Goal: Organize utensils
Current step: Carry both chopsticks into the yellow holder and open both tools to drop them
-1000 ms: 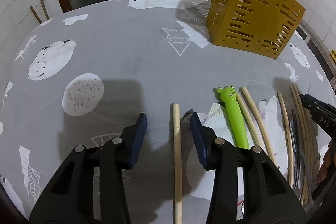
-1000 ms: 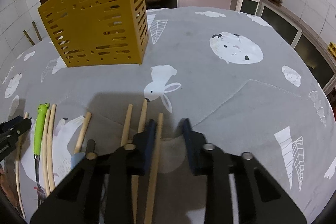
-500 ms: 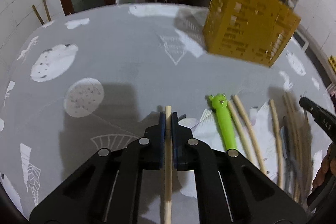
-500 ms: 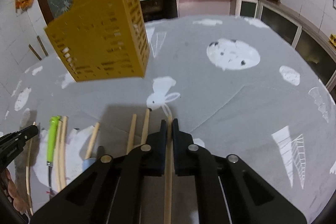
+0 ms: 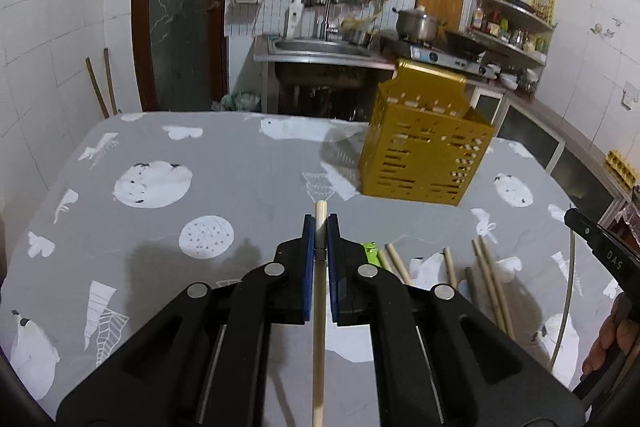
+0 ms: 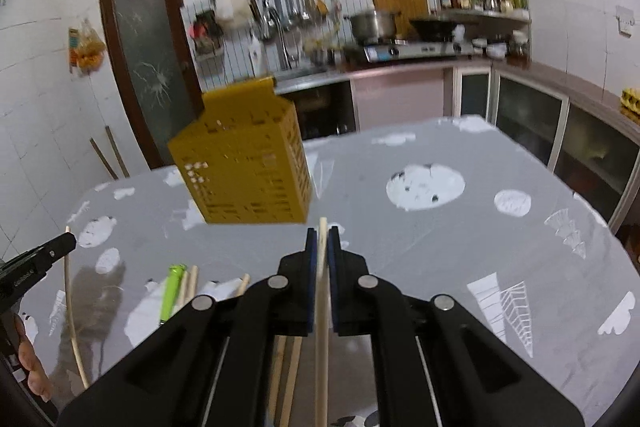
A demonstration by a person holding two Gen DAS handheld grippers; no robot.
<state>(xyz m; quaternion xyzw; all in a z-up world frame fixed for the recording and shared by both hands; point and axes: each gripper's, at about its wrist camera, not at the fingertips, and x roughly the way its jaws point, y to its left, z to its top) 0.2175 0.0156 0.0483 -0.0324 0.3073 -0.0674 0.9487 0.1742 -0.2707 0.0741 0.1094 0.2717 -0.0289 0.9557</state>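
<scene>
My left gripper (image 5: 320, 227) is shut on a wooden chopstick (image 5: 319, 323) and holds it above the table. My right gripper (image 6: 323, 239) is shut on another wooden chopstick (image 6: 321, 339), also lifted. The yellow slotted utensil holder (image 5: 424, 151) stands on the table ahead and to the right in the left wrist view; in the right wrist view the holder (image 6: 244, 175) is ahead and to the left. More chopsticks (image 5: 490, 287) and a green frog-handled utensil (image 6: 171, 287) lie on the cloth below.
The table (image 5: 240, 187) has a grey cloth with white prints. The right gripper's tip (image 5: 600, 247) shows at the right edge of the left view; the left gripper's tip (image 6: 40, 255) shows at the left edge of the right view. A kitchen counter (image 6: 400, 67) runs behind.
Both grippers closed on a chopstick each, then lifted them off the table and tilted up, so the kitchen wall has come into view.
</scene>
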